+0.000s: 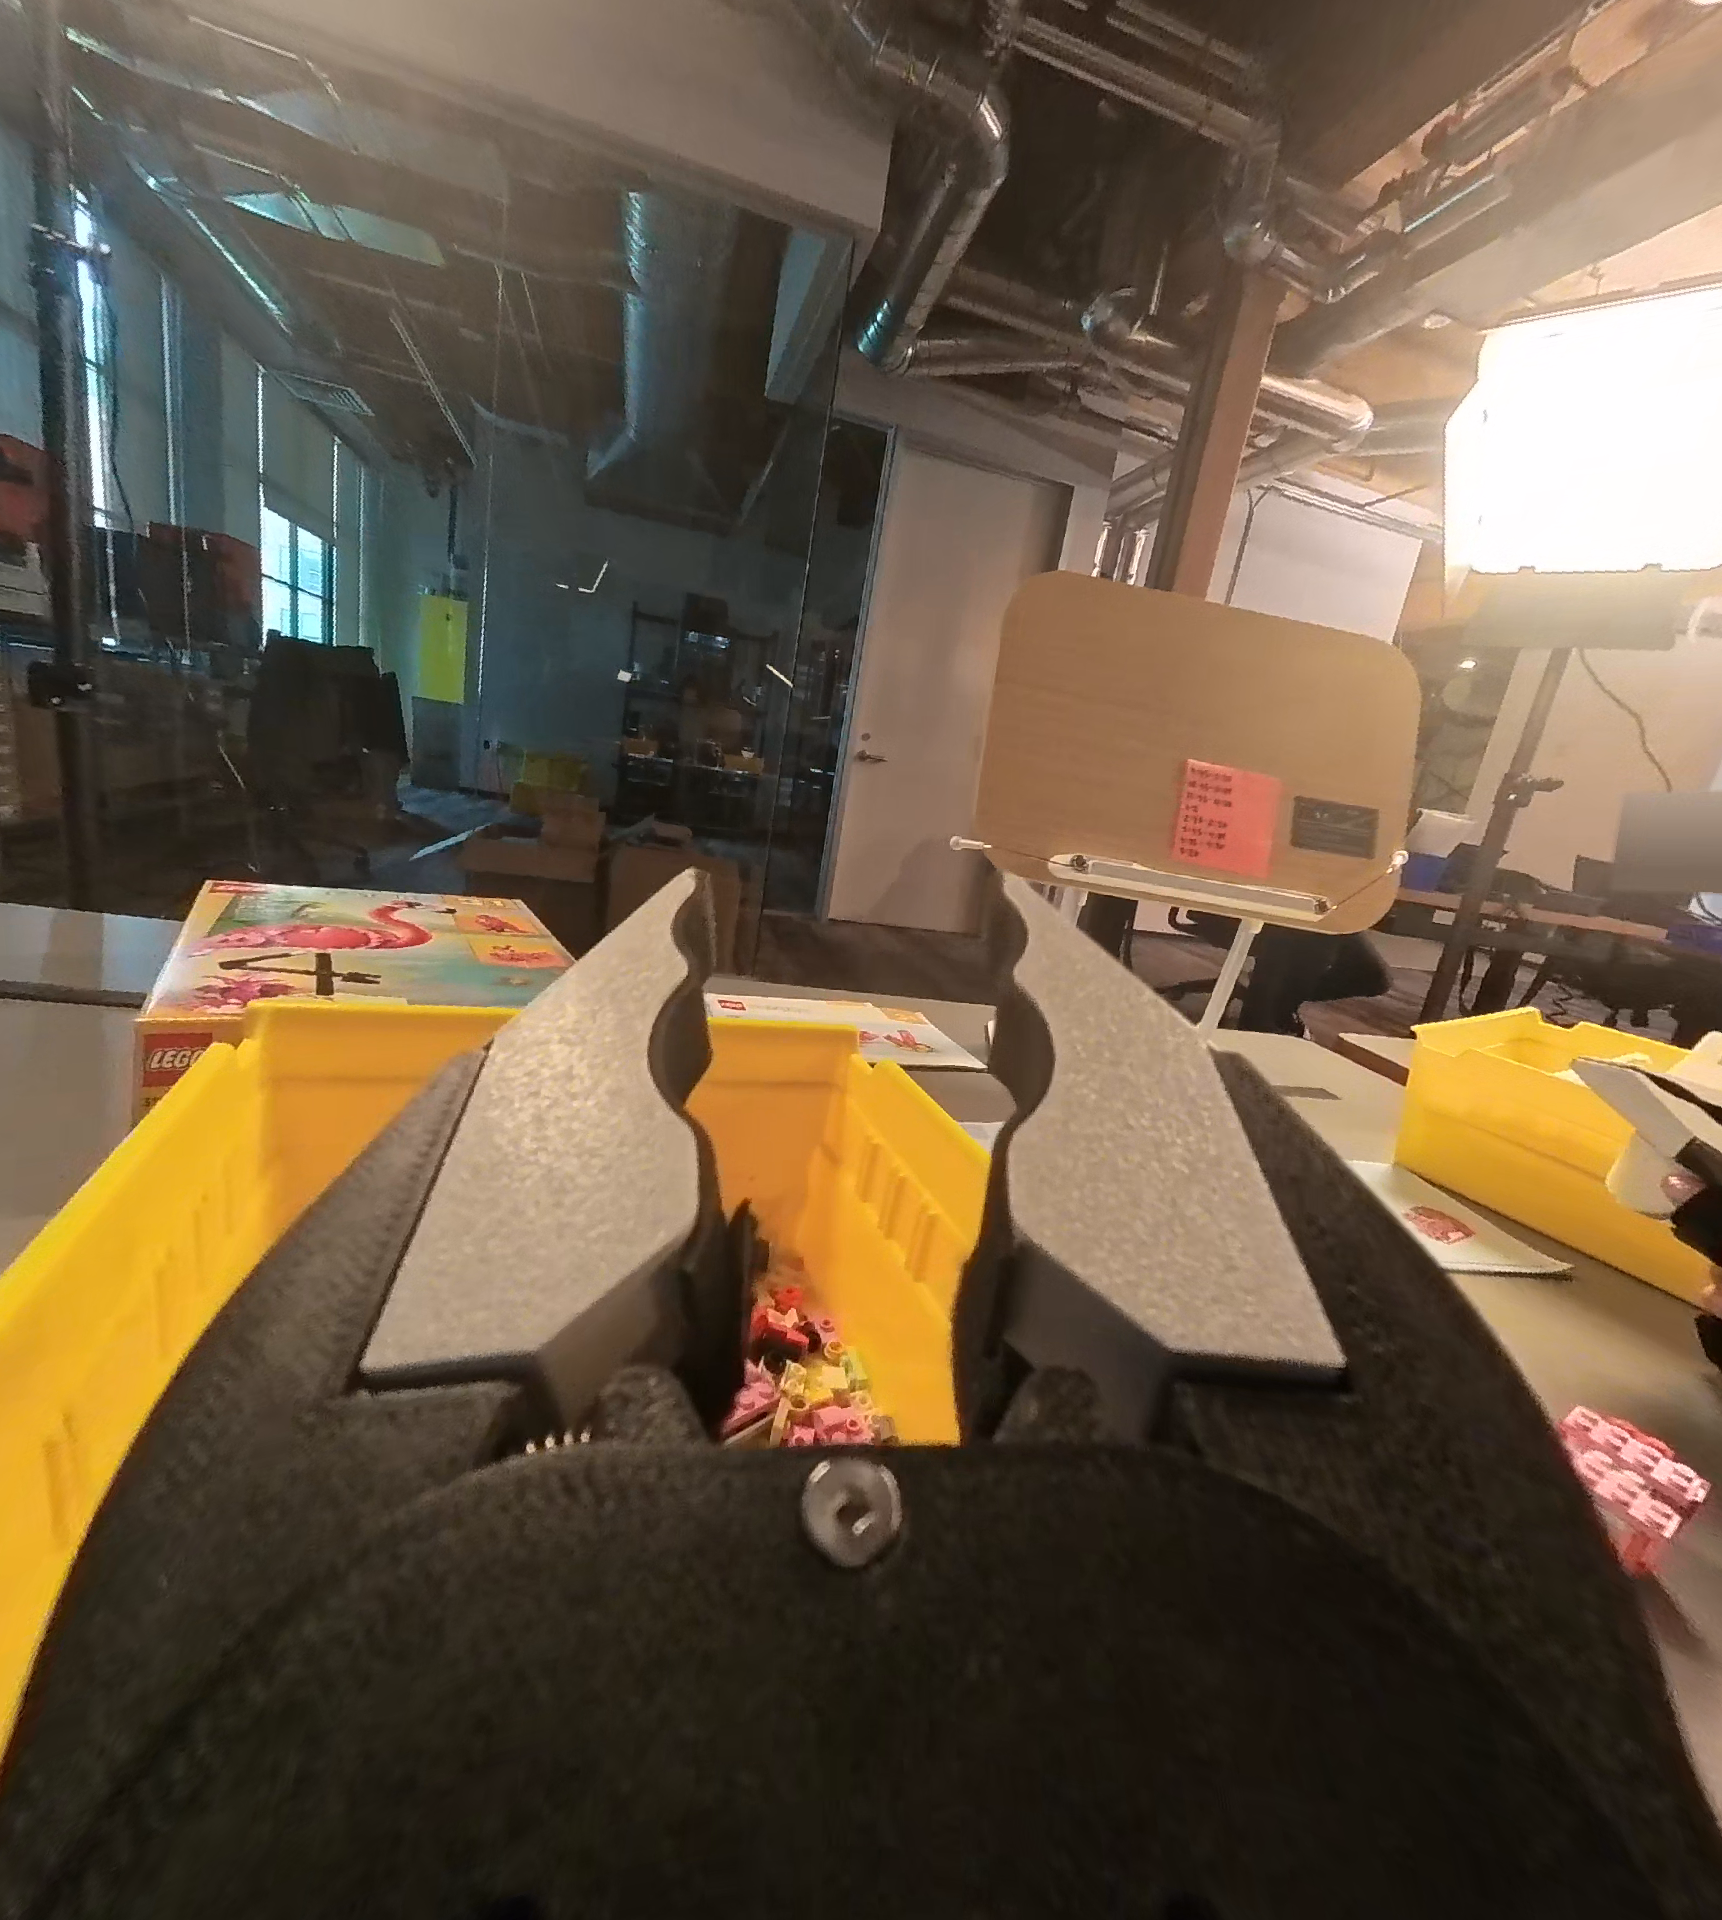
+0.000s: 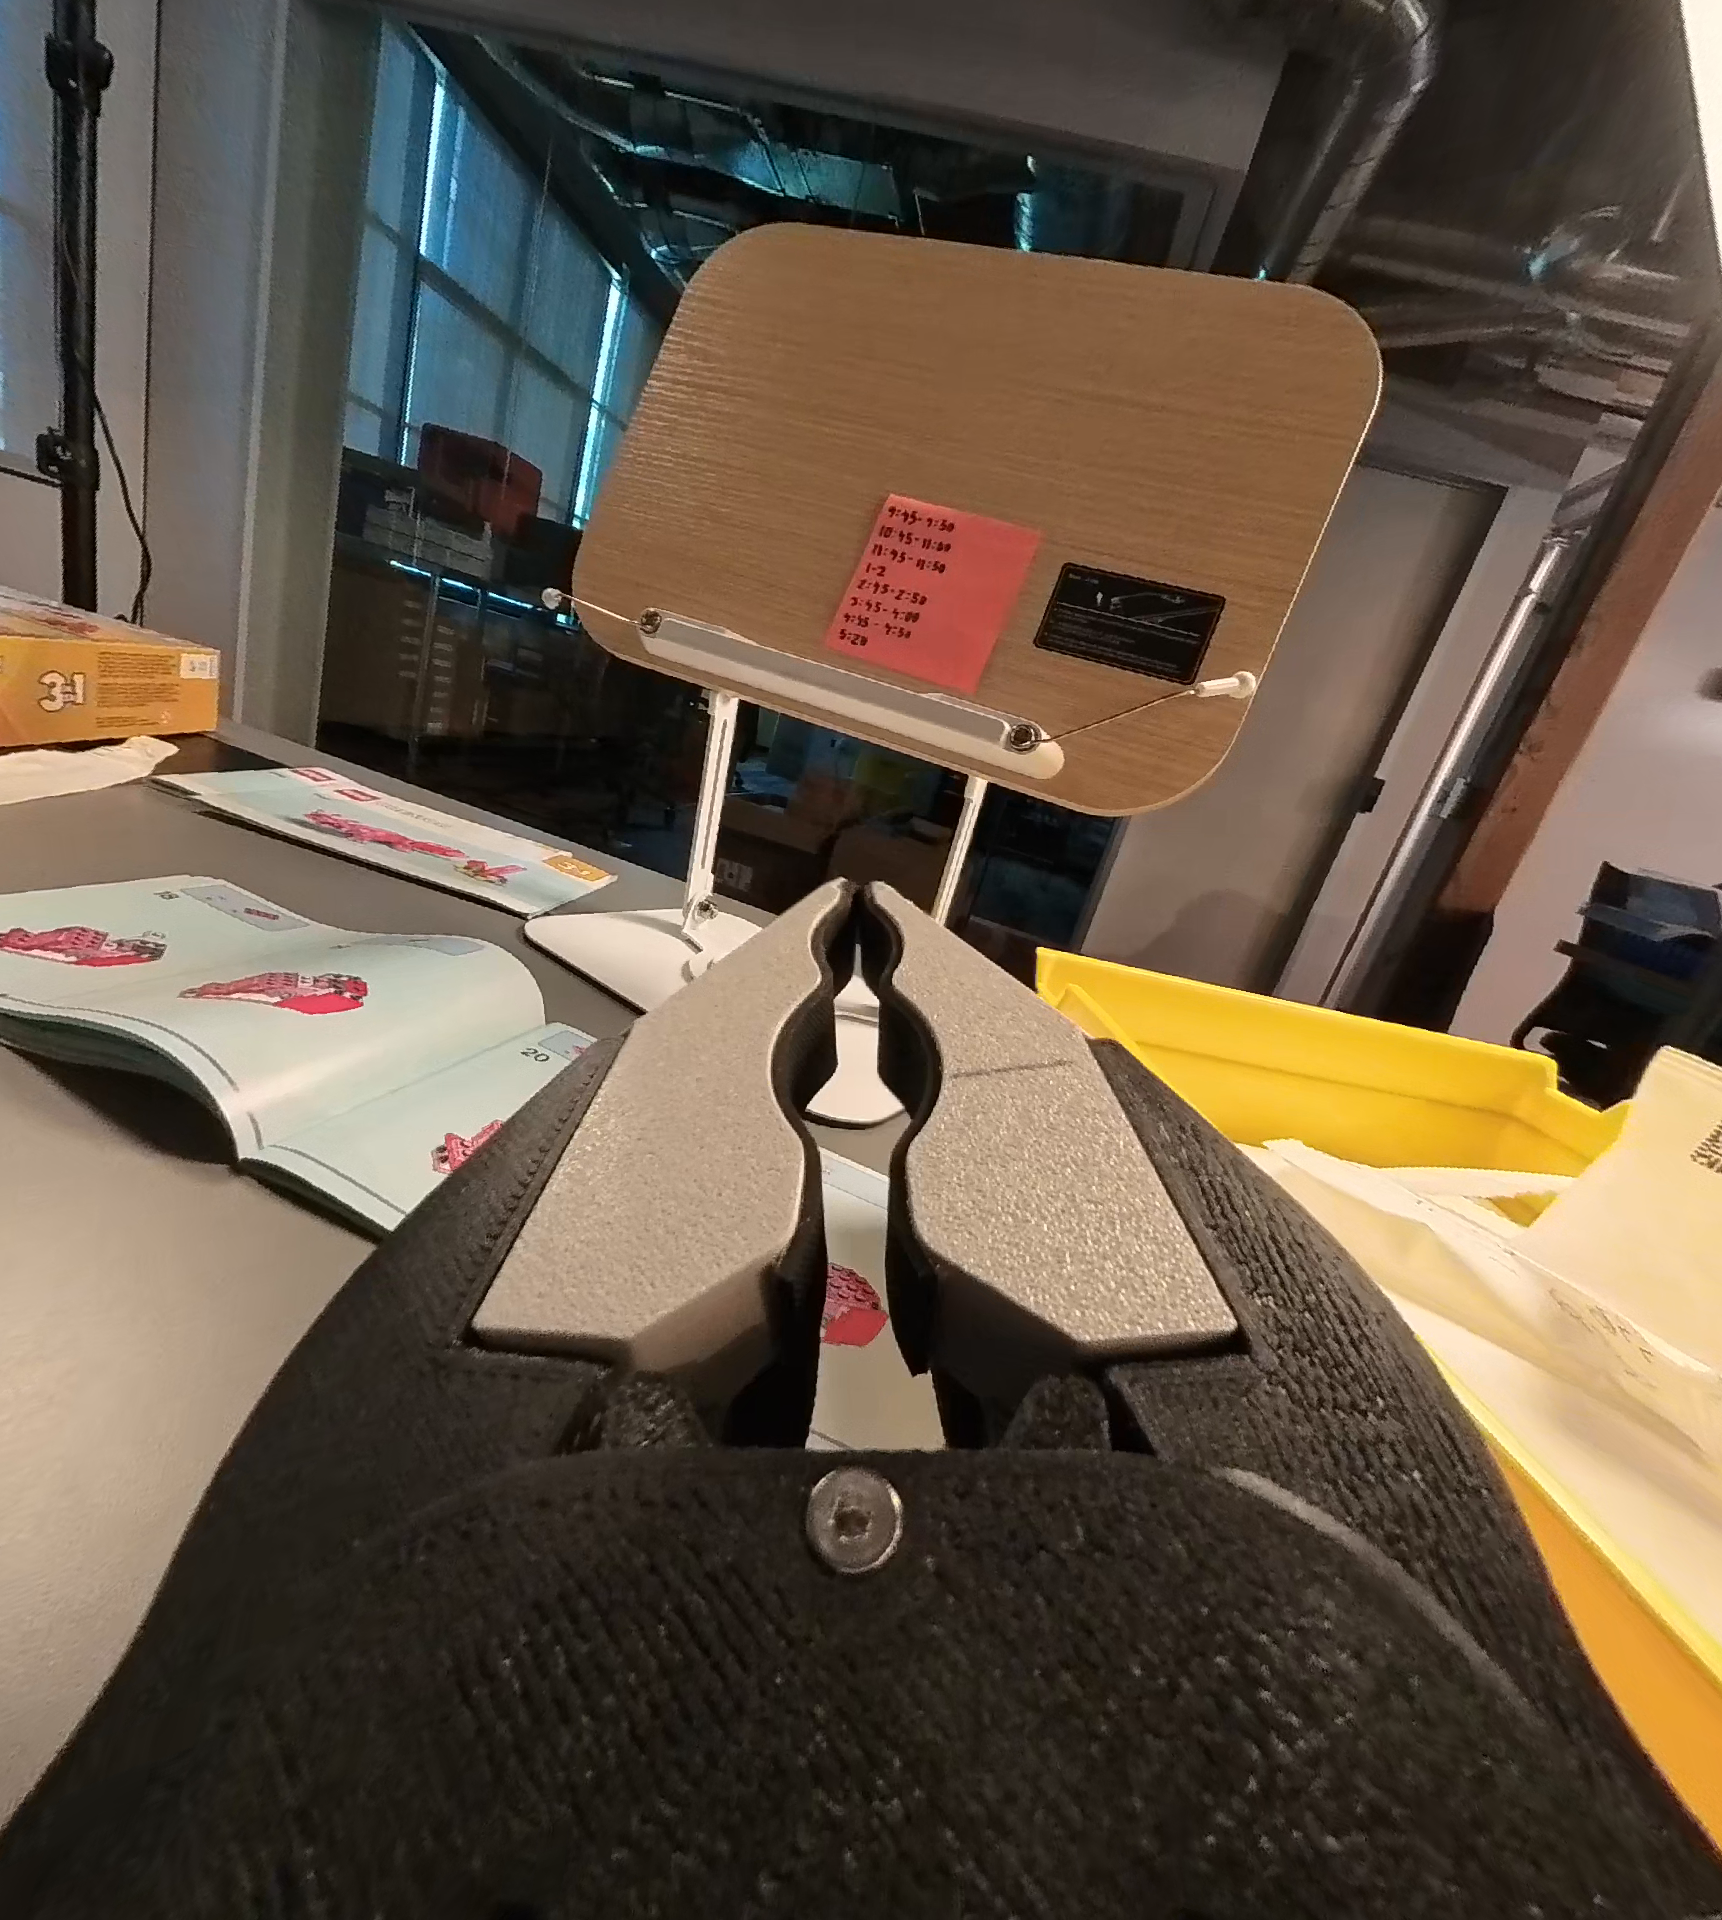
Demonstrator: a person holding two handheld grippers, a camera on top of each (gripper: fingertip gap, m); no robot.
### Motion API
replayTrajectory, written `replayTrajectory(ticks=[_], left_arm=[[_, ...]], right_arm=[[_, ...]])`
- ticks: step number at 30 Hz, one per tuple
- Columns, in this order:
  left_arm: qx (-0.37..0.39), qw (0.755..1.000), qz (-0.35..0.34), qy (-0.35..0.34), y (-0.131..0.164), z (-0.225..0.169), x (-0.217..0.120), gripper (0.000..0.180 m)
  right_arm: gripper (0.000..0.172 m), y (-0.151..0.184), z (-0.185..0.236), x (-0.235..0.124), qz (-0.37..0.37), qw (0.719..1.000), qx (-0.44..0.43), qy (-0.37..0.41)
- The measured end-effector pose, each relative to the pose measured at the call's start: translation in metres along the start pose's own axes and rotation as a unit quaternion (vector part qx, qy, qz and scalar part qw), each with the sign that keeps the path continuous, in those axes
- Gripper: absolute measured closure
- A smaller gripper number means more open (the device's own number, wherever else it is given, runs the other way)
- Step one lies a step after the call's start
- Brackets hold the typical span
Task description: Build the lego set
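– Yellow plastic bin (image 1: pixel 109 1247) under the left gripper (image 1: pixel 846 904): what does it hold, and how do the jaws stand?
– Loose small bricks (image 1: pixel 805 1382), pink, red and pale, lie on the bin floor. The gripper hovers above them with its jaws spread wide and nothing between the pads.
– And around it?
– A flamingo toy box (image 1: pixel 358 956) lies at 11 o'clock, beyond the bin. A built pink brick block (image 1: pixel 1626 1486) rests on the grey table (image 1: pixel 5 1091) at 4 o'clock.
– The right gripper (image 2: pixel 857 888)?
– Clenched, its tips meeting with nothing visible between them. It is raised above the table and touches nothing.
– What is nearest to it?
– An open instruction booklet (image 2: pixel 213 1018) lies at 9 o'clock, with a closed booklet (image 2: pixel 389 831) beyond. A second yellow bin (image 2: pixel 1304 1049) with cream paper bags (image 2: pixel 1563 1299) sits at 3 o'clock. At 12 o'clock a wooden book stand (image 2: pixel 940 416) carries a pink sticky note (image 2: pixel 930 592) but no booklet.
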State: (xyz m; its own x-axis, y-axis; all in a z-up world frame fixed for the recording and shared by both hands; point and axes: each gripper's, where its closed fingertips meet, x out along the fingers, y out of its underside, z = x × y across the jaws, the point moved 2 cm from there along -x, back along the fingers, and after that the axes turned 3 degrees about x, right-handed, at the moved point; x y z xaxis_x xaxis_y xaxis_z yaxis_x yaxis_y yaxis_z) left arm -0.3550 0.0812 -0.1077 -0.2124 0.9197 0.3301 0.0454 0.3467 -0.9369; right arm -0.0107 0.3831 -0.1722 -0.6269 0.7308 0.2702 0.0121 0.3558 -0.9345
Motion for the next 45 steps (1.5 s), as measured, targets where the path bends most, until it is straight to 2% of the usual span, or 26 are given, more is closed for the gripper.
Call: replayTrajectory(ticks=[14, 17, 19, 23, 26, 28, 29, 33, 34, 36, 38, 42, 45], left_arm=[[-0.022, 0.999, -0.019, 0.014, -0.005, 0.000, -0.002, 0.129], [-0.056, 0.998, -0.012, 0.013, -0.005, 0.010, -0.002, 0.130], [-0.053, 0.998, -0.012, 0.012, -0.009, 0.016, -0.003, 0.131], [0.049, 0.997, 0.060, -0.013, -0.012, 0.029, 0.001, 0.131], [0.079, 0.984, 0.158, 0.019, -0.008, 0.040, 0.014, 0.132], [0.086, 0.965, 0.243, 0.056, 0.003, 0.046, 0.026, 0.133], [0.105, 0.947, 0.291, 0.081, 0.011, 0.047, 0.031, 0.133], [0.244, 0.854, 0.439, 0.138, 0.046, 0.052, 0.047, 0.134], [0.257, 0.826, 0.477, 0.158, 0.058, 0.051, 0.048, 0.134], [0.232, 0.777, 0.540, 0.227, 0.082, 0.038, 0.048, 0.133], [0.203, 0.739, 0.580, 0.276, 0.101, 0.029, 0.049, 0.134], [0.213, 0.678, 0.626, 0.321, 0.132, 0.027, 0.052, 0.140], [0.227, 0.632, 0.656, 0.345, 0.145, 0.025, 0.047, 0.158]], right_arm=[[0.172, 0.000, 0.005, 0.000, 0.002, 1.000, -0.018, -0.006], [0.172, 0.002, 0.006, 0.003, 0.004, 1.000, -0.026, -0.010], [0.172, 0.004, 0.006, 0.004, 0.010, 1.000, -0.028, -0.011], [0.172, 0.004, 0.005, 0.004, 0.009, 0.999, -0.030, -0.008], [0.172, 0.006, 0.006, 0.006, 0.015, 0.999, -0.038, -0.007], [0.172, 0.007, 0.007, 0.007, 0.018, 0.999, -0.046, -0.006], [0.172, 0.007, 0.008, 0.007, 0.020, 0.999, -0.050, -0.006], [0.172, 0.008, 0.009, 0.007, 0.026, 0.997, -0.068, -0.001], [0.172, 0.009, 0.009, 0.007, 0.028, 0.997, -0.073, 0.002], [0.172, 0.010, 0.008, 0.008, 0.034, 0.996, -0.081, 0.008], [0.172, 0.012, 0.008, 0.009, 0.039, 0.995, -0.088, 0.014], [0.172, 0.013, 0.006, 0.010, 0.046, 0.994, -0.095, 0.022], [0.172, 0.015, 0.006, 0.010, 0.051, 0.993, -0.101, 0.027]])
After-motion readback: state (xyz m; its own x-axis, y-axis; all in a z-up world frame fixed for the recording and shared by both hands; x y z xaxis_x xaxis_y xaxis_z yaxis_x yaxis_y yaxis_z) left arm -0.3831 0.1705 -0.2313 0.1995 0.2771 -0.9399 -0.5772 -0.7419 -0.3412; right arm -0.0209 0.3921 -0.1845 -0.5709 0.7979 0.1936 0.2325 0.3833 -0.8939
